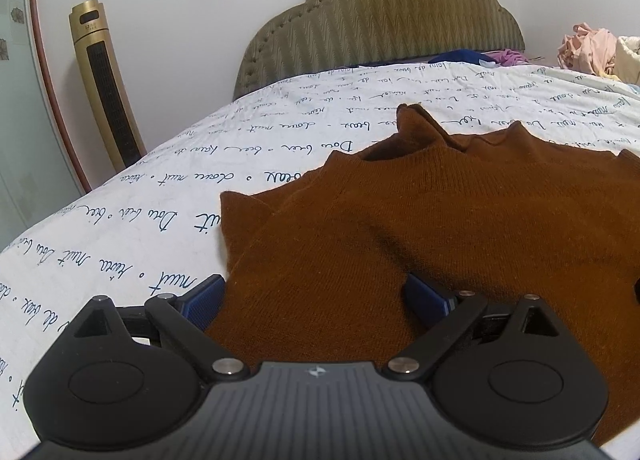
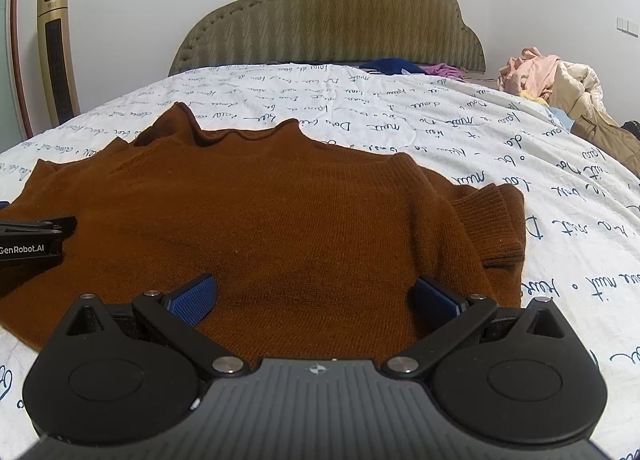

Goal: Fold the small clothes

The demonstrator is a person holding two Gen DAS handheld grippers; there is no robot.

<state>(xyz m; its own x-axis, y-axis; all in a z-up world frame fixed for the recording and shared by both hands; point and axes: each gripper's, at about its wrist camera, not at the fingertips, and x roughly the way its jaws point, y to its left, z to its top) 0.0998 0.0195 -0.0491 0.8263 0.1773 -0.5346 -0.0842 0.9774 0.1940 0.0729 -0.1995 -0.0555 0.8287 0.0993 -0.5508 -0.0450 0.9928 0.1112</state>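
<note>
- Left gripper [image 1: 314, 298]: spread wide, holding nothing, low over brown sweater [image 1: 420, 228].
- Right gripper [image 2: 314, 296]: likewise wide, empty; sweater [image 2: 260, 212] toward twelve o'clock on bedsheet [image 2: 460, 120].

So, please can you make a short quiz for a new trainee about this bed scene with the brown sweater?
1. True or false: the left hand-held gripper is shut.
2. What lies spread flat on the bed sheet?
3. The pile of clothes sits: A) near the headboard, to the right; B) on the sweater; C) beside the tower fan.

Key: 1 false, both hand-held grippers are open, the right hand-held gripper too; 2 the sweater; 3 A.
</note>
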